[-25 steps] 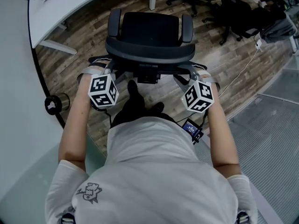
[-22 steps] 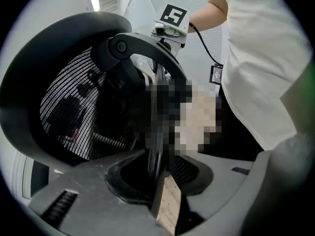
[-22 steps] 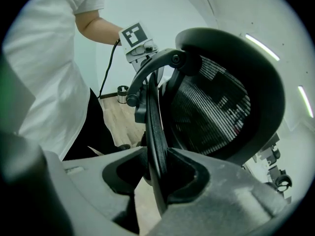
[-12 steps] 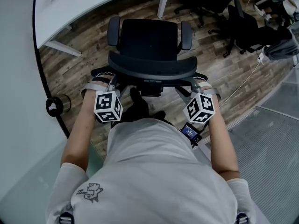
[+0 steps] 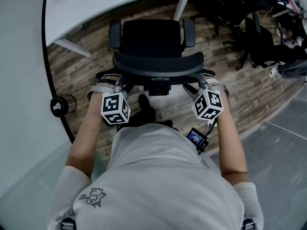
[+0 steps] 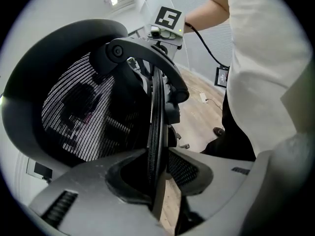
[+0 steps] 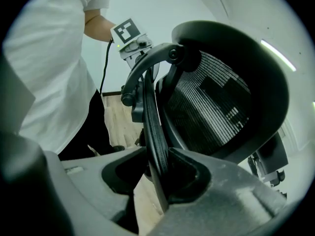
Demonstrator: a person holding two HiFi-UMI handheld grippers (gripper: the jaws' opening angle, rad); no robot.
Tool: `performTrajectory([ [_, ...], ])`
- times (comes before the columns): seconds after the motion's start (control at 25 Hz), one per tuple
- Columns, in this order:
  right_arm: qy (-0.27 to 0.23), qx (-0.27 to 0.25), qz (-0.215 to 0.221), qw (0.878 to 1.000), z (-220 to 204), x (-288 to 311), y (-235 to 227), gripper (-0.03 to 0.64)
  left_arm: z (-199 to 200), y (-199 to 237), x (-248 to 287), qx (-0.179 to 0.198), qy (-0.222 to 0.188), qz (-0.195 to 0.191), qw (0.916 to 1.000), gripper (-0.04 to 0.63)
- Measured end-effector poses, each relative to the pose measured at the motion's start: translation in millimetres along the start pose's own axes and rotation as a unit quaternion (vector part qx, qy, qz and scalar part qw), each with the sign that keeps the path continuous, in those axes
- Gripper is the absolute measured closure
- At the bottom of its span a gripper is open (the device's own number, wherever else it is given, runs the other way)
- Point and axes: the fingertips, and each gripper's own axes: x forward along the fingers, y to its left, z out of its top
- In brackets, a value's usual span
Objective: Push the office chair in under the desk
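Both tools grip the office chair (image 5: 152, 37) backrest rim mid-frame: left tool (image 5: 116, 82) clamped on it, right tool (image 5: 201, 80) jaws opening around it; bench (image 5: 96, 4) along the top.

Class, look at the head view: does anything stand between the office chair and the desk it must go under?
No loose object lies on the wooden floor between the office chair and the desk. But a white desk leg stands close by the chair's right front corner and might catch its armrest.
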Motion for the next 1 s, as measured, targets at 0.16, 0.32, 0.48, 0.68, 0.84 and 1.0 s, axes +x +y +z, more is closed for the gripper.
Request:
performTrajectory([
  [0.16,-0.002,-0.013,0.006,1.0,13.1,16.4,-19.5,0.479,-16.0,14.4,-0.1,-0.015,0.005,0.009,0.9998,0.48],
  [0.32,-0.007,-0.023,0.009,1.0,24.5,31.2,-37.8,0.476,-29.8,28.8,0.5,-0.026,0.01,0.016,0.9995,0.48],
  [0.48,-0.012,-0.035,0.018,0.999,34.3,42.5,-52.4,0.476,-40.7,39.1,0.5,-0.038,0.017,0.026,0.9988,0.48],
  [0.68,-0.013,-0.046,0.025,0.999,53.0,63.3,-79.7,0.473,-61.7,62.3,2.0,-0.054,0.022,0.031,0.9978,0.48],
  [0.84,-0.016,-0.056,0.028,0.998,64.6,77.8,-100.5,0.471,-75.5,79.7,4.5,-0.068,0.028,0.036,0.9966,0.48],
  [1.0,-0.025,-0.067,0.033,0.997,75.4,89.1,-117.3,0.471,-87.1,94.8,5.6,-0.084,0.036,0.035,0.9952,0.479],
])
